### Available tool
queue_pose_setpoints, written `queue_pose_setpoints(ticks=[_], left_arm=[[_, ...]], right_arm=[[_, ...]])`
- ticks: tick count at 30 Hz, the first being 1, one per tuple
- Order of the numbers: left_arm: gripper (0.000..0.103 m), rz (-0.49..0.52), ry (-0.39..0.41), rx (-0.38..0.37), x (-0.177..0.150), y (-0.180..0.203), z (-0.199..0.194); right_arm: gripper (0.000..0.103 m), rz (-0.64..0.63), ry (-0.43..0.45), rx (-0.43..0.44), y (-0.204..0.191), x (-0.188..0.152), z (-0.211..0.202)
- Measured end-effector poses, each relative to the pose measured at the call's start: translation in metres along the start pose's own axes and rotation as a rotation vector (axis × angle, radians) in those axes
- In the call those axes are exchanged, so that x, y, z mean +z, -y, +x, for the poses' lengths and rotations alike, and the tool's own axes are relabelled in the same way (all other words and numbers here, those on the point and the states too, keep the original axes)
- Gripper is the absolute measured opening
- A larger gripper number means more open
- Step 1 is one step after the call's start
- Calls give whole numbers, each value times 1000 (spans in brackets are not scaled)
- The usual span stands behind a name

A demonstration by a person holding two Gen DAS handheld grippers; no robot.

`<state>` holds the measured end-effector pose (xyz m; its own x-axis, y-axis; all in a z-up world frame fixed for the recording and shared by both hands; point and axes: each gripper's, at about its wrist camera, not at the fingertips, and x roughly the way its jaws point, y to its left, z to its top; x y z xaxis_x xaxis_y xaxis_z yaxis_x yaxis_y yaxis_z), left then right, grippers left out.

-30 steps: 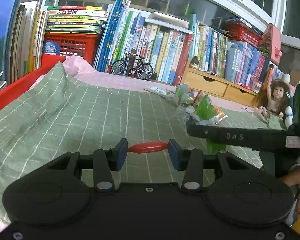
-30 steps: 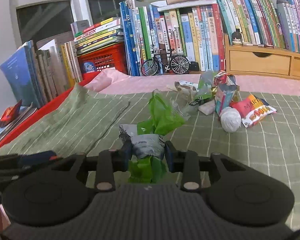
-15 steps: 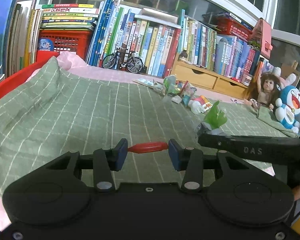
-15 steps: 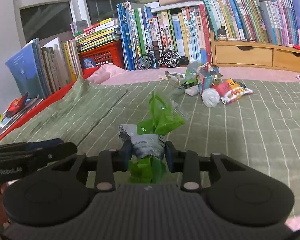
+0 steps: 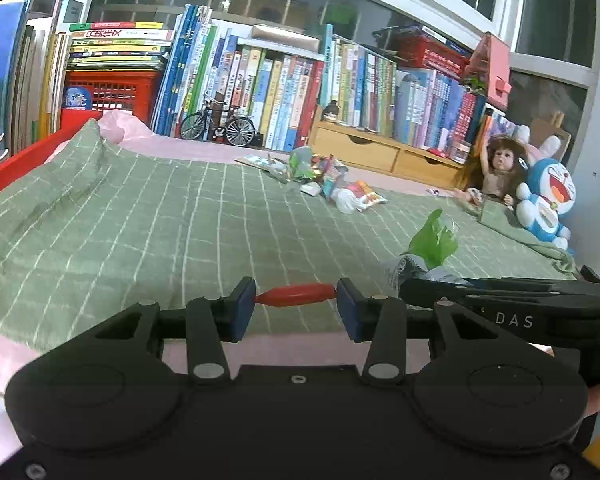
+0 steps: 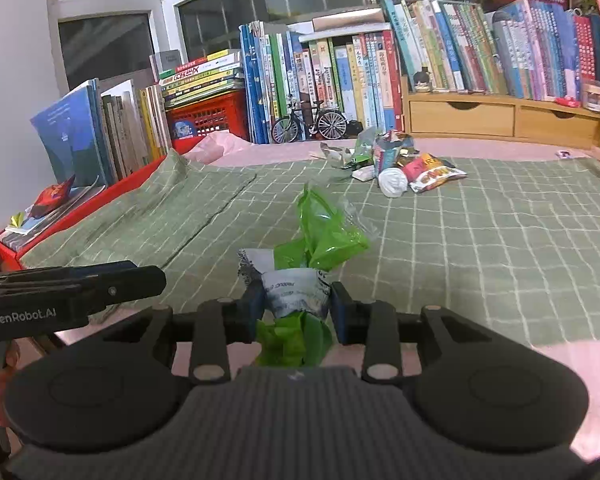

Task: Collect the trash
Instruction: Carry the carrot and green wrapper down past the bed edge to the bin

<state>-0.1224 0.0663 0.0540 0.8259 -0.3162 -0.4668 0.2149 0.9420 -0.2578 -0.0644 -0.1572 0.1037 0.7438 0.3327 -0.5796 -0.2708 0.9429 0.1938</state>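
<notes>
Right claw (image 6: 296, 306) clamped narrow on a crumpled green wrapper (image 6: 320, 236), held above the green checked blanket (image 6: 480, 248). Left claw (image 5: 296, 304) closed on a thin red rod (image 5: 296, 294), its ends touching both blue pads (image 5: 244, 307). Farther from the bookshelves (image 5: 284, 100) than a second ago, with the trash pile (image 6: 400, 168) smaller in view, well apart, near the toy bicycle (image 5: 218, 126). Print on the wrapper too small to read. Doll (image 5: 496, 172) and blue plush toy (image 5: 548, 200) at far right.
</notes>
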Motion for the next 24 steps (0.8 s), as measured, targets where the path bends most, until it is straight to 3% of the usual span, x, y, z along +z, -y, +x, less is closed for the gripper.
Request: queue_pose_setpoints(ticks=[11,24], left_arm=[[42,-5,-32,-31,-29,18,-34],[42,10,-86,-34,-56,17,-56]], right_arm=[[40,-2,-16,1,-10,-29,-41],[40,11,-46,24,-23,-62,-63]])
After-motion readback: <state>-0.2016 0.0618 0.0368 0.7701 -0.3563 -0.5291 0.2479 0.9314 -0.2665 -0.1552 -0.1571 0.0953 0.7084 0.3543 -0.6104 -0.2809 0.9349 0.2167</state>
